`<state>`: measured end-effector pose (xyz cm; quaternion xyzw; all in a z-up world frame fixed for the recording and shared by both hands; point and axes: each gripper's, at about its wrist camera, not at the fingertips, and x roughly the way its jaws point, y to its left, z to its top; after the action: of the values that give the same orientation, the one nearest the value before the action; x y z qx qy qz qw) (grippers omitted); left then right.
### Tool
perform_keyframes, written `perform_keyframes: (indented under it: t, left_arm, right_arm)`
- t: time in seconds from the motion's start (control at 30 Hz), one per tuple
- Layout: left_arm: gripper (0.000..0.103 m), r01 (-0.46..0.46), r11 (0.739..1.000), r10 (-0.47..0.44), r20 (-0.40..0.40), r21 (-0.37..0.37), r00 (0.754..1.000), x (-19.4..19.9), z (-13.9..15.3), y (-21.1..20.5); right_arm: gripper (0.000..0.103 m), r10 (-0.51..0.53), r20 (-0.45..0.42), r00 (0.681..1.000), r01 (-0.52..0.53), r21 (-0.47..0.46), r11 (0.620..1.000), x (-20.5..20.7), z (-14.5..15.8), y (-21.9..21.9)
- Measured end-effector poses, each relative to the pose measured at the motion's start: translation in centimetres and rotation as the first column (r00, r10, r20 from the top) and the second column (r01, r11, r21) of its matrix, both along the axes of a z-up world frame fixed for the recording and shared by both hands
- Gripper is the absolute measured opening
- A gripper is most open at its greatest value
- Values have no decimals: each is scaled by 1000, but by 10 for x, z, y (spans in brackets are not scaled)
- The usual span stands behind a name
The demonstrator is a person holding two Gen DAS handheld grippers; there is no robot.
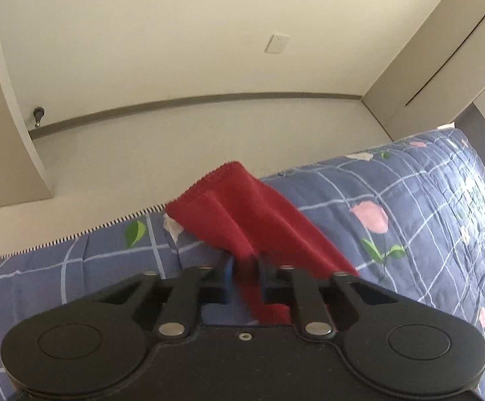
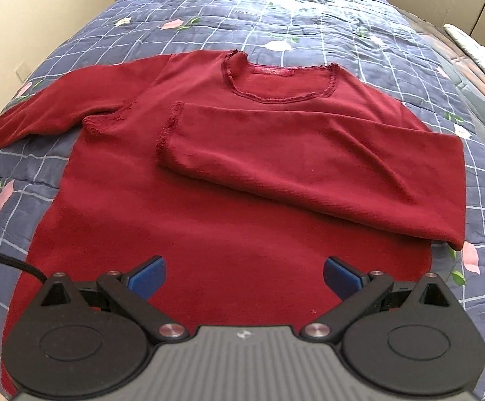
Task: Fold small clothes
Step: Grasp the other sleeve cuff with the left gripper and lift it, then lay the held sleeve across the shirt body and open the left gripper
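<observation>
While a sleeve cuff (image 1: 229,207) is pinched by the left gripper (image 1: 245,275), the right gripper (image 2: 244,275) is held wide above the red shirt (image 2: 209,207) on the quilt (image 2: 276,10); its neck label (image 2: 273,71) cannot be read.

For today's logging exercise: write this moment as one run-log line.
left gripper: shut on sleeve | right gripper: open over red shirt | other sleeve: folded

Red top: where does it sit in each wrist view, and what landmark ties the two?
Left wrist: only a sleeve end of the red top, centre, pinched in the left tool, cuff raised.
Right wrist: whole red top flat mid-frame, one sleeve folded across the chest; right tool open above the hem.
Shared landmark: the blue floral quilt.
</observation>
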<state>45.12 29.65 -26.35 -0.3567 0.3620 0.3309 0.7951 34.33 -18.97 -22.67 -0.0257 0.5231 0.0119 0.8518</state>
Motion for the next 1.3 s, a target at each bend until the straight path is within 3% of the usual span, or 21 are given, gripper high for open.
perform_keyframes:
  t: [0.17, 0.3, 0.43, 0.57, 0.73, 0.87, 0.97, 1.07, 1.2, 1.3]
  left_arm:
    - [6, 44, 990, -53, 60, 136, 997, -3, 25, -22]
    - [6, 97, 966, -127, 110, 240, 986, -1, 51, -46]
    - [6, 187, 922, -262, 190, 338, 946, 4, 88, -82]
    - [6, 304, 850, -439, 260, 430, 860, 8, 131, -137]
    - [6, 440, 752, -625, 318, 490, 713, 9, 169, -219]
    - [6, 549, 647, -750, 314, 529, 582, 8, 180, -289]
    - [6, 629, 557, -825, 270, 542, 497, 7, 174, -337]
    - [6, 713, 493, -869, 243, 498, 431, 6, 157, -372]
    - [6, 800, 398, -917, 176, 449, 358, 3, 127, -412]
    - [6, 850, 347, -938, 133, 396, 321, -13, 98, -428]
  right_arm:
    - [103, -13, 5, 1000, 13, 19, 1000, -3, 1, -8]
    - [103, -36, 9, 999, 36, 41, 999, -5, 0, -19]
    - [103, -73, 16, 997, 71, 66, 995, -6, 1, -37]
    - [103, -119, 37, 992, 115, 86, 990, -7, 6, -61]
    - [103, -182, 77, 980, 175, 87, 981, -8, 16, -97]
    - [103, -236, 109, 965, 230, 69, 971, -10, 22, -134]
    - [103, -274, 120, 954, 270, 51, 962, -12, 21, -160]
    - [103, -308, 118, 944, 306, 35, 951, -17, 17, -184]
    - [103, -338, 106, 935, 337, 23, 941, -24, 11, -207]
    - [103, -348, 97, 933, 347, 24, 937, -28, 7, -217]
